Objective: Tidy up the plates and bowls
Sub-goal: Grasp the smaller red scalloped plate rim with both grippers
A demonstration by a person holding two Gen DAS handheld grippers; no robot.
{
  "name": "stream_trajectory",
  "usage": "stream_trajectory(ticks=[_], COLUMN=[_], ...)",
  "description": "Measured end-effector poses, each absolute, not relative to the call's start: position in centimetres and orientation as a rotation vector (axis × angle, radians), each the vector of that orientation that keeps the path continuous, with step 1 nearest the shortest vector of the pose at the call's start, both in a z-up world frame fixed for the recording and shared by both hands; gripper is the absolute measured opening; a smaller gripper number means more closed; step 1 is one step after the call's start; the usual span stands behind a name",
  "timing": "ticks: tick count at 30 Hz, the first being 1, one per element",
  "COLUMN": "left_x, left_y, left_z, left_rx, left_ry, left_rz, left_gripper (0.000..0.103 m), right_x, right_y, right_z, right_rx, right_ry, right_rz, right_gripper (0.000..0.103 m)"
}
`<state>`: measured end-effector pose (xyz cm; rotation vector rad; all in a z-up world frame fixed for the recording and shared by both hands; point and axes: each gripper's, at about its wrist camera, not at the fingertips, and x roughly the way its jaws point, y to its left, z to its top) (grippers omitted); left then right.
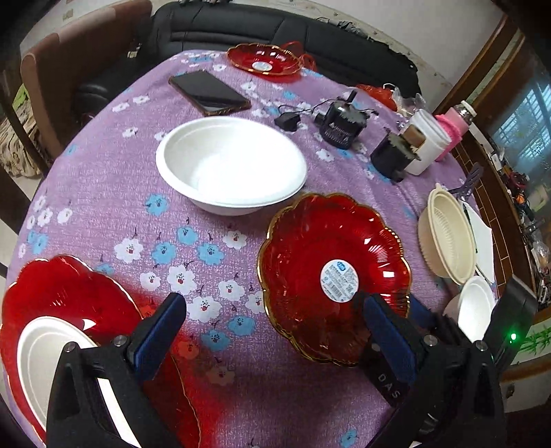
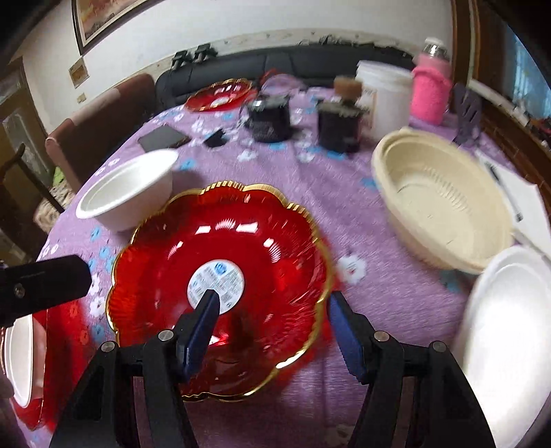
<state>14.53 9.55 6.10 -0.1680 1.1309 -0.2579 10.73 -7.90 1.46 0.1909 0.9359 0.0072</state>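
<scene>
A red scalloped glass plate (image 1: 334,275) with a gold rim and a round label lies on the purple floral tablecloth; it also shows in the right wrist view (image 2: 220,286). My right gripper (image 2: 272,306) is open, one finger over the plate and the other outside its near right rim. My left gripper (image 1: 272,310) is open above the cloth, left of that plate. A white bowl (image 1: 230,165) stands behind. At the near left a white bowl (image 1: 44,358) sits in another red plate (image 1: 69,296). A third red plate (image 1: 263,60) lies at the far edge.
A cream bowl stack (image 2: 437,203) and a white bowl (image 2: 506,327) stand at the right. A phone (image 1: 208,92), black devices (image 1: 341,125), a white tub (image 1: 427,139) and a pink bottle (image 1: 454,125) crowd the far side. Chairs and a black sofa (image 1: 275,31) stand beyond.
</scene>
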Motion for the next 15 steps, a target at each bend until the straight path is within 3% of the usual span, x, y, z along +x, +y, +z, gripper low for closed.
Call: stream_trajectory(ticks=[1,2,15], left_x=[14.6,14.7,14.7], left_y=[9.6,9.7,8.1], left_z=[5.9,5.8,4.7], left_rx=[-0.173,-0.176,-0.133], left_ry=[1.136,1.139,1.167], left_rz=[-0.251,-0.246,-0.260], left_gripper=[0.103,0.103,0.102], right_x=[10.5,10.3,5.4], right_y=[-8.0,-8.0,-10.1], right_z=[1.4,1.5,1.6], right_rx=[0.186,0.176,0.291], right_ry=[0.931,0.931,1.021], right_rz=[-0.002,-0.004,0.054], right_gripper=[0.047,0.024,0.020])
